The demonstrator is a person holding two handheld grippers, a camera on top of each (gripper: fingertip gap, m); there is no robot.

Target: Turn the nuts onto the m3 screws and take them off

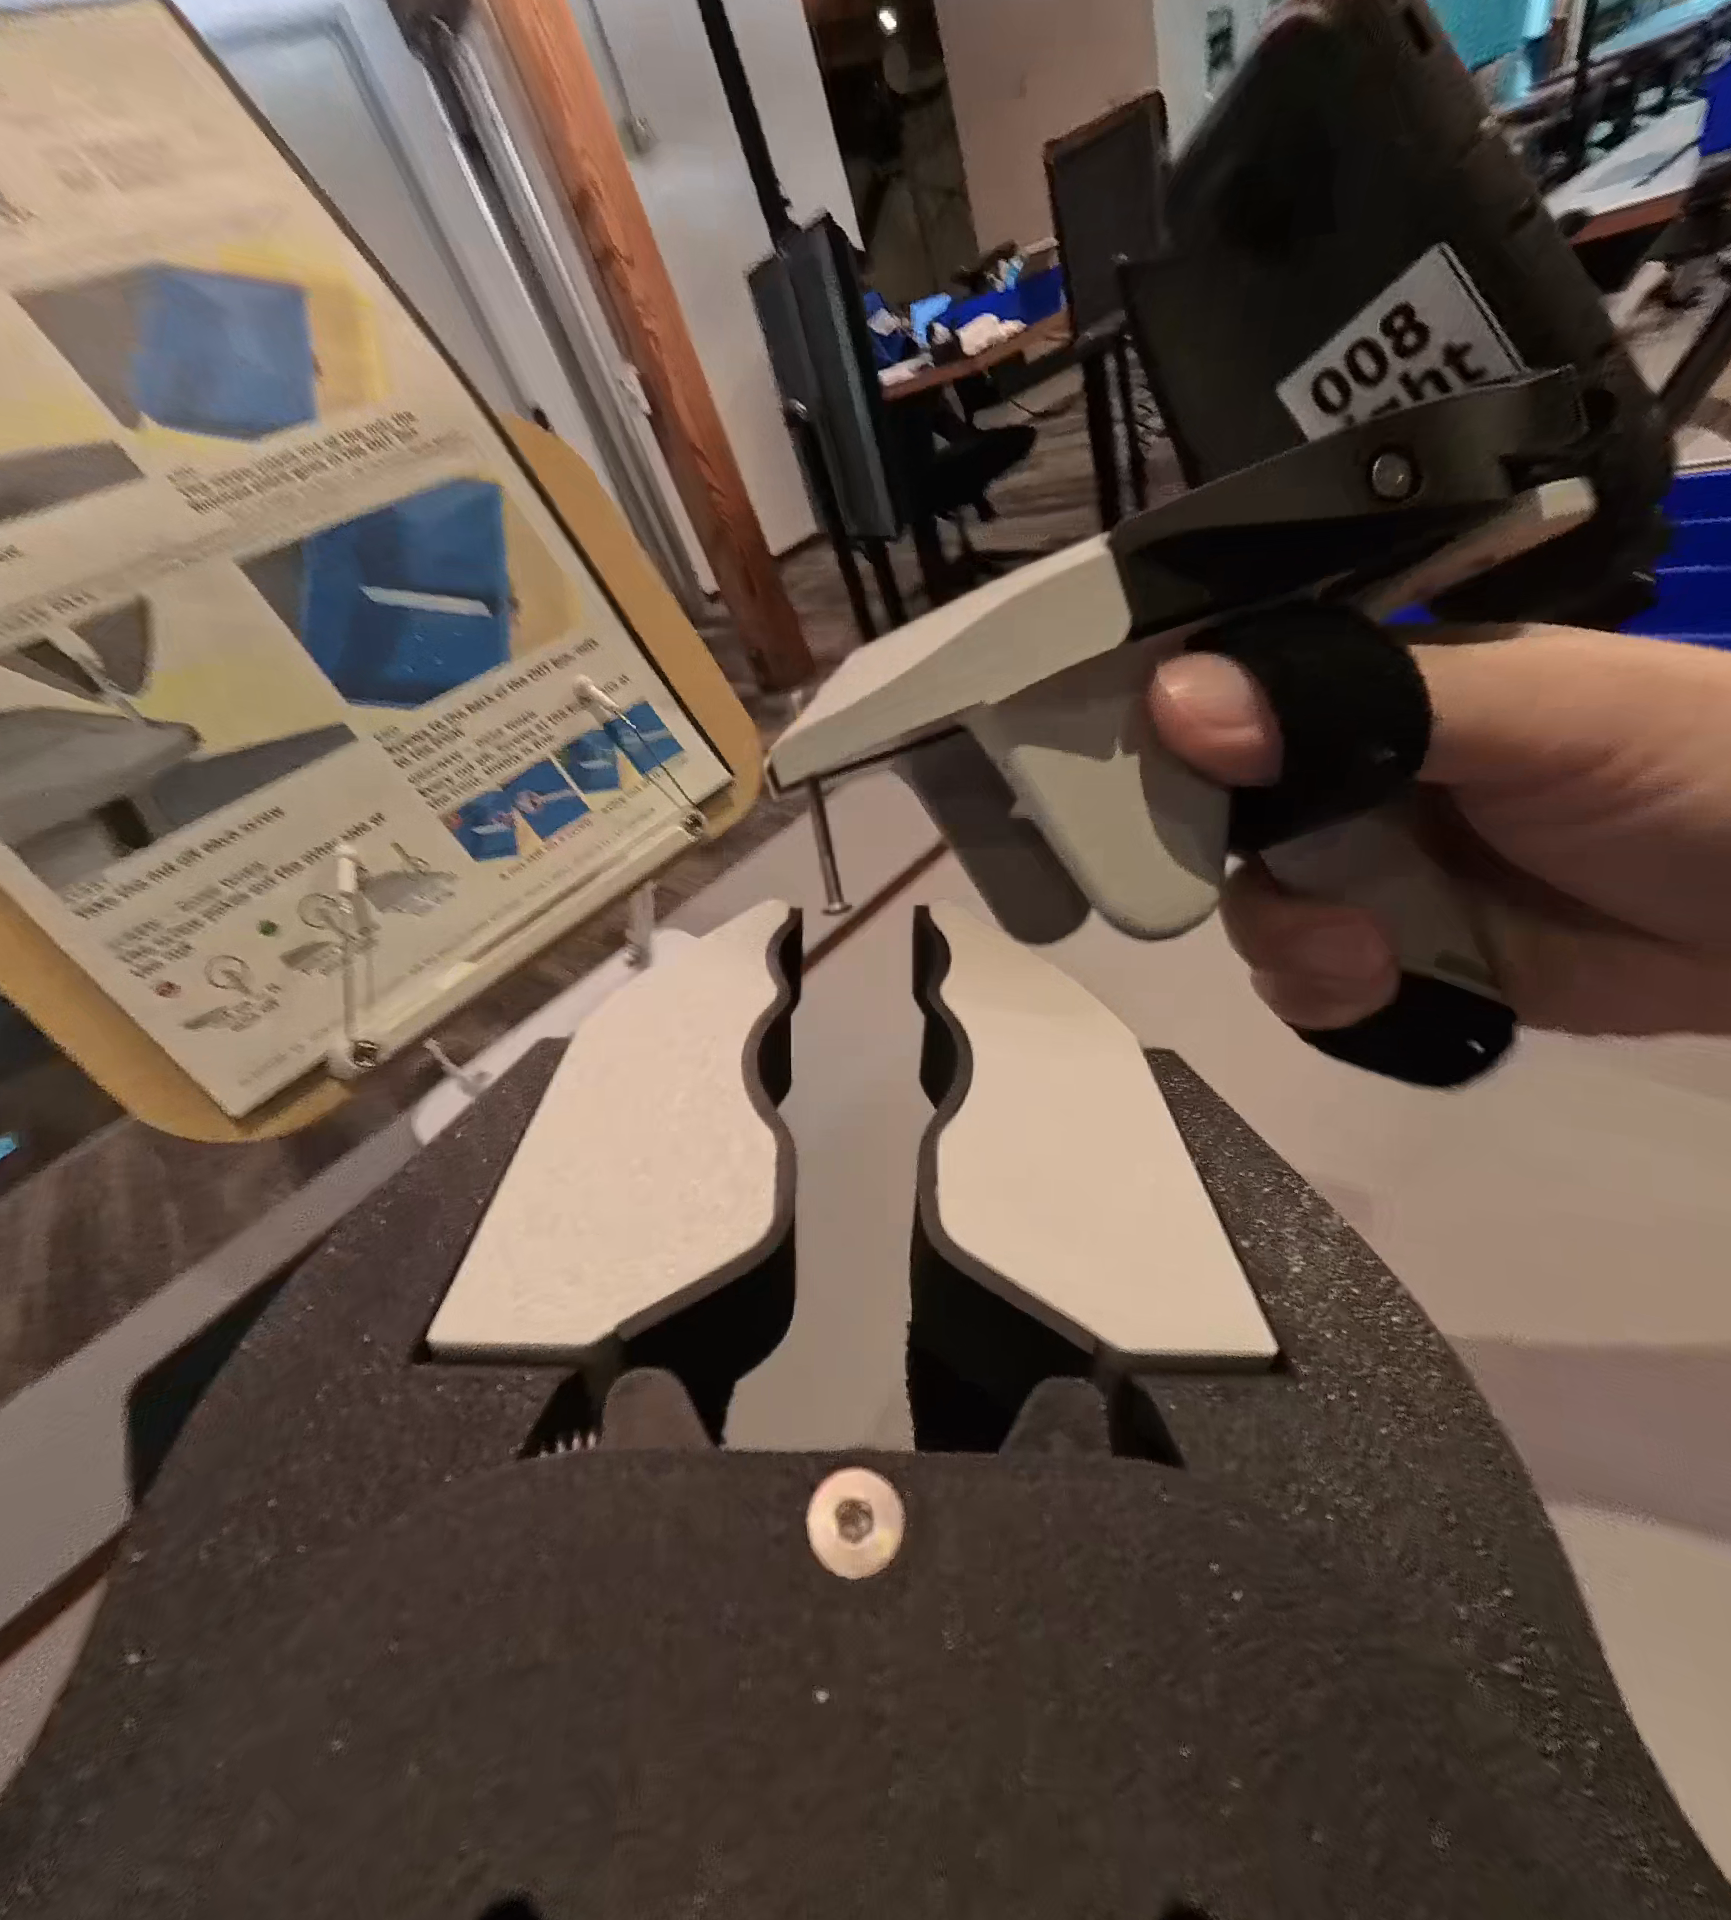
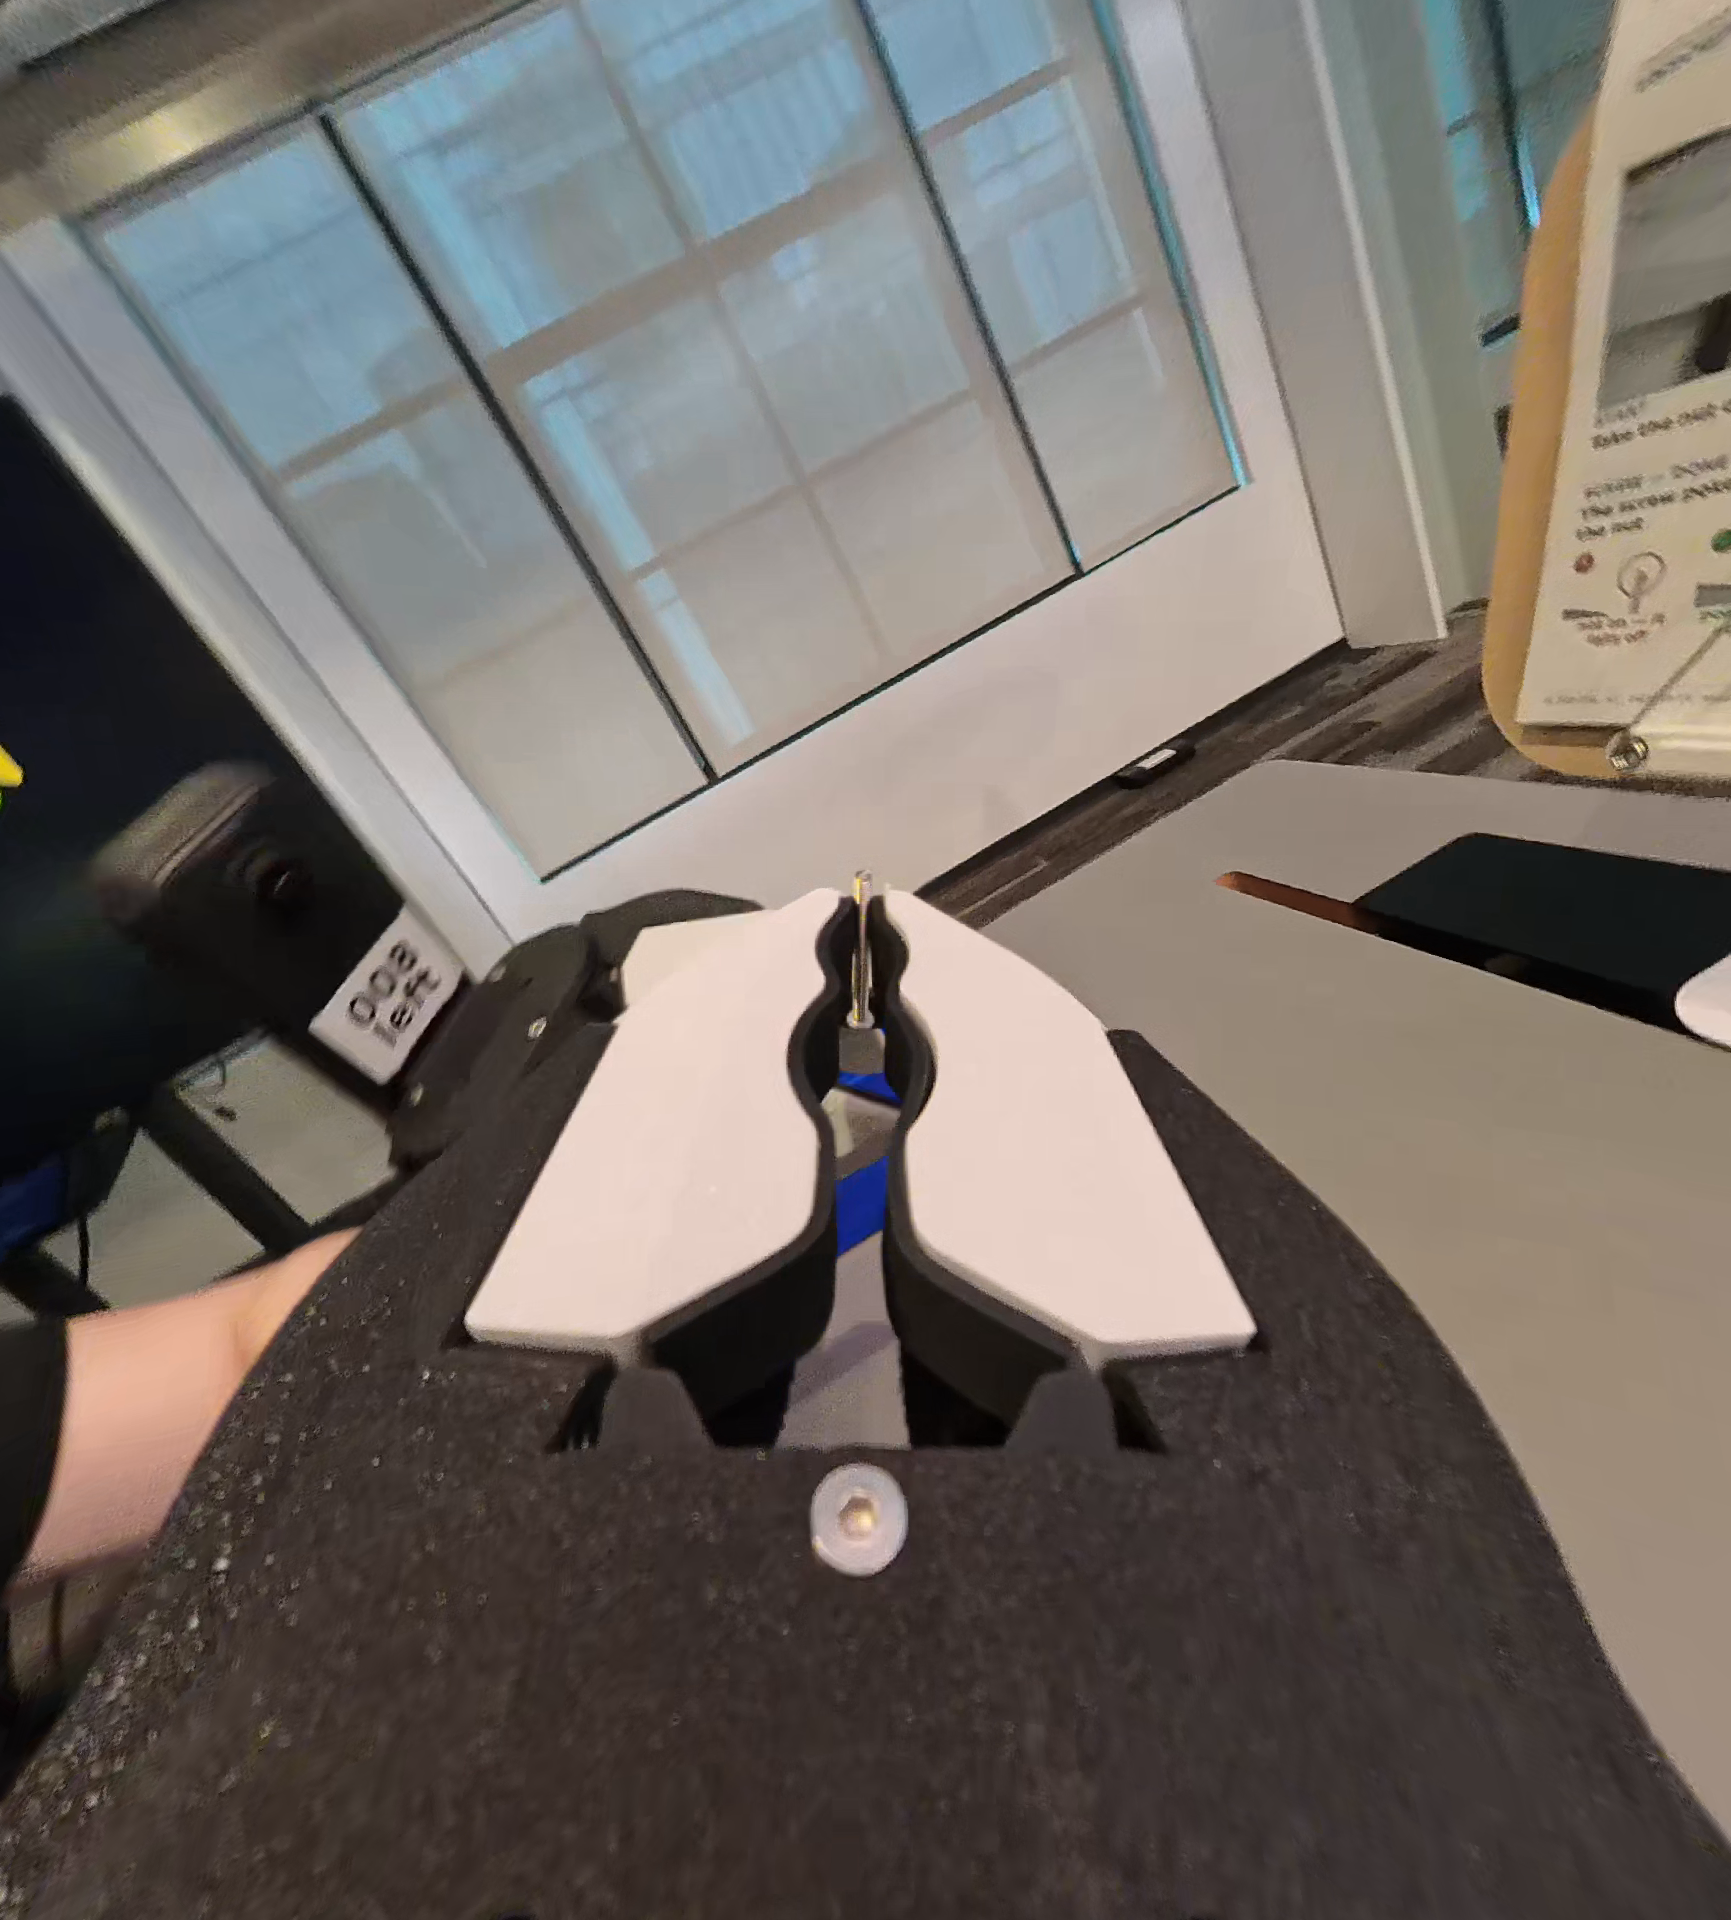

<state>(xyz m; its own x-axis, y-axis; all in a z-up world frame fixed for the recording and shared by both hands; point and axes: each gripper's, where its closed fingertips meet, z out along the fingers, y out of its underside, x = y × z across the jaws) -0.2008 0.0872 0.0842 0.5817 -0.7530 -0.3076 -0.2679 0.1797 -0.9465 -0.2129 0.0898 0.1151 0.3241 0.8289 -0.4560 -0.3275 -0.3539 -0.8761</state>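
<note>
Your left gripper [image 1: 856, 920]: fingers apart, holding nothing | your right gripper [image 2: 863, 914]: fingers clamped on screw [image 2: 860, 951], head end hanging below the tips.

White printed labels on each tool [image 1: 788, 769] [image 2: 528, 997], plus illustrated instruction sheet [image 1: 248, 582] on tan board.

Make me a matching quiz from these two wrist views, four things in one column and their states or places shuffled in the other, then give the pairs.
Things:
1. left gripper
2. right gripper
3. screw
4. instruction board

States:
A. pinched between fingertips, head pointing down
B. propped upright at the table edge
C. open, holding nothing
D. shut on something thin

Pairs: 1-C, 2-D, 3-A, 4-B
</note>
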